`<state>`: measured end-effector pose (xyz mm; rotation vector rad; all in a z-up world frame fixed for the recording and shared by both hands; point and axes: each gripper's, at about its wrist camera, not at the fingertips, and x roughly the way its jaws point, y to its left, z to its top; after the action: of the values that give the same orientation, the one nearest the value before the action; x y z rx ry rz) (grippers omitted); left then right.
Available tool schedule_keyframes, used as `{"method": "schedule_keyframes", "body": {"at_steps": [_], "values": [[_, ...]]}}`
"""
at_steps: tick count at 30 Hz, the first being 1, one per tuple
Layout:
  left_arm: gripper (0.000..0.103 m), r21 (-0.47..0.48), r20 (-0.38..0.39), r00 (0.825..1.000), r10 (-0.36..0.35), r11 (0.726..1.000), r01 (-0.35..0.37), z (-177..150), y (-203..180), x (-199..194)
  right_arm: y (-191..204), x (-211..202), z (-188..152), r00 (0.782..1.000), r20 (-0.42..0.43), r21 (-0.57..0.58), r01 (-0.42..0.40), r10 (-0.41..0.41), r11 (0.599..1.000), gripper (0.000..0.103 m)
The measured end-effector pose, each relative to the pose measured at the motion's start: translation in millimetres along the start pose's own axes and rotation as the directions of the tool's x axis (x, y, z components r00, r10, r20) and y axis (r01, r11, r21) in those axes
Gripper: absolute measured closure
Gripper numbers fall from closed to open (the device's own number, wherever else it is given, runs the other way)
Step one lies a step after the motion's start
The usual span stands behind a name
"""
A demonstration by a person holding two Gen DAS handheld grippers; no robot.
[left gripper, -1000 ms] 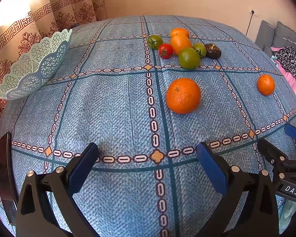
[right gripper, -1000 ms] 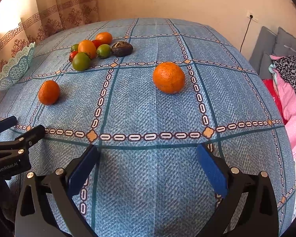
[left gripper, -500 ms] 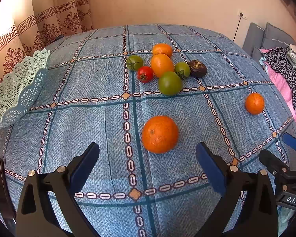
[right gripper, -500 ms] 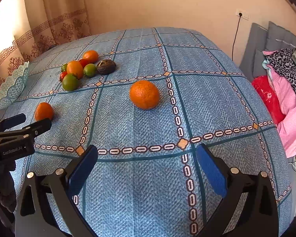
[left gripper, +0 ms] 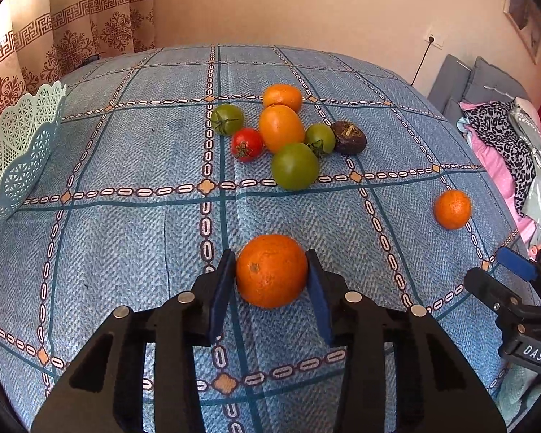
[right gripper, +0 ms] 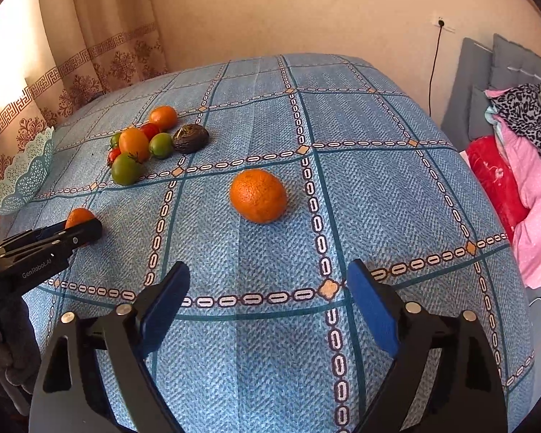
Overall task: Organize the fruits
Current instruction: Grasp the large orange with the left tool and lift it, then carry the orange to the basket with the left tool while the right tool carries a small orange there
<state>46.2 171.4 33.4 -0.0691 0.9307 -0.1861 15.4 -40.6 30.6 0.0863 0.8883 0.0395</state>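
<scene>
The left gripper [left gripper: 271, 281] clamps its blue pads on a round orange [left gripper: 271, 270] near the front edge of the blue patterned tablecloth [left gripper: 126, 245] — probably bound for the pale-green lattice plastic basket [left gripper: 14, 158] at the left edge. The right gripper [right gripper: 268, 310] hangs wide — another orange [right gripper: 258, 195] lies ahead.

Blue chain-patterned cloth [left gripper: 126, 238]; mint lattice basket [left gripper: 14, 166]; orange oranges [left gripper: 272, 270]; green tomatoes [left gripper: 295, 166].

Patterned curtain [left gripper: 90, 21], wall socket [right gripper: 440, 23], heaped clothes [right gripper: 523, 151].
</scene>
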Motion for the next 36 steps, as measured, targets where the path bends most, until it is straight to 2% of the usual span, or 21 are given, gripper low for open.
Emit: {"method": "schedule_keyframes", "body": {"at_steps": [1, 4, 9, 17, 21, 30, 36], "values": [[0.065, -0.001, 0.004, 1.0, 0.001, 1.0, -0.001, -1.0, -0.3, -1.0, 1.5, 2.0, 3.4, 1.0, -0.005, -0.007, 0.002, -0.002, 1.0, 0.027], [0.065, -0.011, 0.013, 1.0, -0.005, 1.0, 0.005, -3.1, 1.7, -3.3, 8.0, 6.4, 11.7, 0.999, 0.009, -0.049, 0.032, -0.031, 0.998, 0.029], [0.065, -0.027, 0.019, 1.0, -0.001, 1.0, 0.002, -3.4, 10.4, -8.1, 12.1, 23.1, 27.5, 0.999, -0.002, -0.069, 0.053, -0.053, 0.996, 0.04], [0.065, -0.058, 0.044, 0.999, 0.011, 0.998, -0.009, 1.5, 29.3, -21.9, 15.4, 46.2, 38.7, 0.997, -0.028, -0.068, 0.067, -0.069, 0.995, 0.064], [0.065, -0.074, 0.062, 0.998, 0.017, 0.997, -0.012, 4.3, 38.2, -30.1, 20.8, 45.4, 37.1, 0.996, -0.018, -0.088, 0.09, -0.092, 0.992, 0.065], [0.065, -0.125, 0.112, 0.992, 0.053, 0.991, -0.039, 15.1, 63.2, -51.9, 44.2, 21.6, 40.6, 0.999, 0.029, -0.084, 0.029, -0.027, 0.996, 0.065], [0.065, -0.169, 0.181, 0.972, 0.149, 0.979, -0.118, 23.7, 90.7, -76.9, 72.7, 5.7, 50.4, 0.997, 0.058, -0.103, -0.044, 0.05, 0.994, 0.065]]}}
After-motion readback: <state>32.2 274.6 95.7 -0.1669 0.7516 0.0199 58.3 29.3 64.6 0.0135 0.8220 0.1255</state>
